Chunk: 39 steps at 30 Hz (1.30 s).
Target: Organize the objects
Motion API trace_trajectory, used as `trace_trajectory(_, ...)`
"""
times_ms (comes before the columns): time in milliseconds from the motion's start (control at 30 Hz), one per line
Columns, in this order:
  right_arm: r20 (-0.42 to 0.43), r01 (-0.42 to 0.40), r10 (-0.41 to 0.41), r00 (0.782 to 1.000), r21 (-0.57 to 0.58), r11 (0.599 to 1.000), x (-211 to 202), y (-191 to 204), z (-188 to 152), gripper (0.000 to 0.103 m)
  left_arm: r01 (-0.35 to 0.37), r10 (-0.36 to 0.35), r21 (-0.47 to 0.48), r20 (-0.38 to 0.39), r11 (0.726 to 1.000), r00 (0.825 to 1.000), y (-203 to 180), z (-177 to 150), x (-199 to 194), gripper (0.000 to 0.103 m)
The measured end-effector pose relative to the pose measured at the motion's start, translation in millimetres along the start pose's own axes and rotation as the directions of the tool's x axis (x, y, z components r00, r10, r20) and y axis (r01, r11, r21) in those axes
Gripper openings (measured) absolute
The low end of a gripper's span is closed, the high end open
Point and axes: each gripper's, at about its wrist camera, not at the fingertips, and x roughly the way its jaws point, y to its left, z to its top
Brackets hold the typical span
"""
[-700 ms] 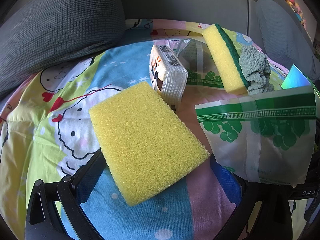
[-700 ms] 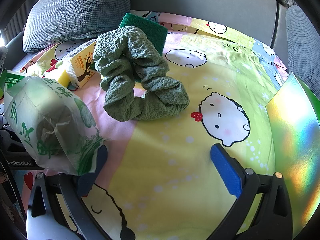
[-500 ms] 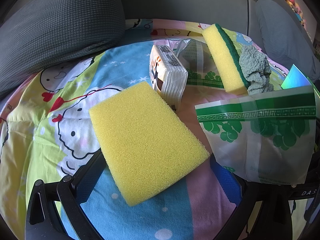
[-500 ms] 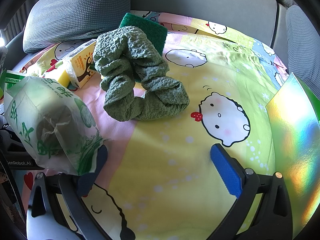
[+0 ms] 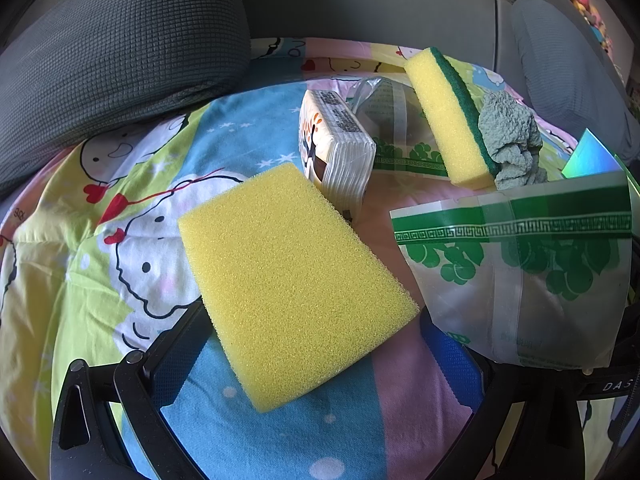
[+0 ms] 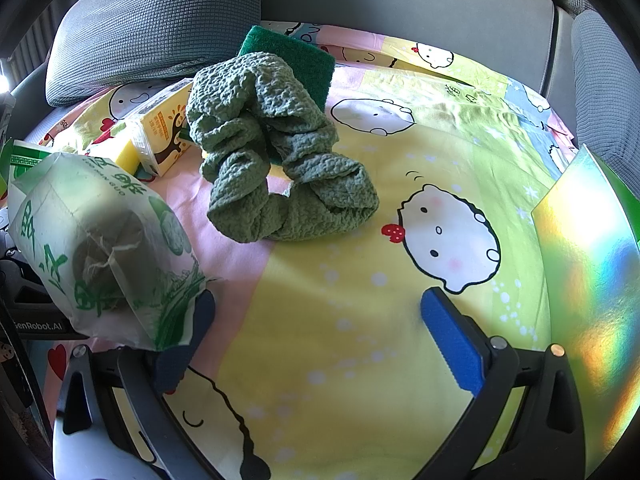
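In the left wrist view, the left gripper has its two blue-padded fingers spread wide apart, and they press on nothing. A flat yellow foam sponge lies on the cartoon-print bedsheet, and its near end sits between the open fingers. Just behind the sponge stands a white pack of paper tissues. Past the pack a yellow sponge with a green scrubbing side is propped up on its edge, and a crumpled grey-green cloth touches it. A clear plastic bag with green print is close on the right. A grey cushion rests at the back.

In the right wrist view, the right gripper is also wide open and holds nothing. Only bare sheet lies between its fingers. The cloth sits farther ahead, in front of the green scrubber. The printed bag is near the left finger. A shiny rainbow card stands at the right.
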Motion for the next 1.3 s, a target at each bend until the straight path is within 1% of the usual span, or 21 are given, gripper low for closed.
trace_trajectory(700,0.000,0.000,0.000,1.000,0.000,1.000,0,0,0,0.102,0.003,-0.003,-0.003,0.001,1.000,1.000,3,-1,1,0.103)
trace_trajectory(933,-0.001,-0.001,0.001,1.000,0.001,1.000,-1,-1,-1,0.102,-0.010,0.010,0.002,0.001,1.000,1.000,-2,-1,0,0.103)
trace_trajectory(1067,-0.004,0.010,-0.010,1.000,0.002,1.000,-1,-2,0,0.102,-0.030,0.030,-0.012,-0.009,0.999,0.999,-5,-1,-3,0.103)
trace_trajectory(1100,-0.004,0.008,-0.008,1.000,0.004,1.000,-1,-3,0,0.102,-0.029,0.029,-0.012,-0.015,1.000,0.999,-5,-1,-4,0.103)
trace_trajectory(1200,-0.009,0.006,-0.006,1.000,0.013,1.000,0,0,0,0.102,0.027,-0.028,-0.022,-0.029,0.999,0.999,-2,-3,-16,0.103)
trace_trajectory(1233,-0.015,0.008,-0.007,1.000,0.026,1.000,0,0,1,0.102,0.043,-0.044,-0.024,-0.020,0.999,0.999,-2,-3,-21,0.103)
trace_trajectory(1267,-0.025,0.008,-0.006,1.000,0.048,0.999,-2,-3,0,0.102,0.060,-0.060,-0.039,0.009,0.997,0.998,1,-2,-31,0.103)
trace_trajectory(1300,-0.048,0.002,0.001,0.999,0.069,0.998,-6,-6,-1,0.102,0.061,-0.060,-0.054,0.032,0.997,0.998,3,-2,-39,0.103)
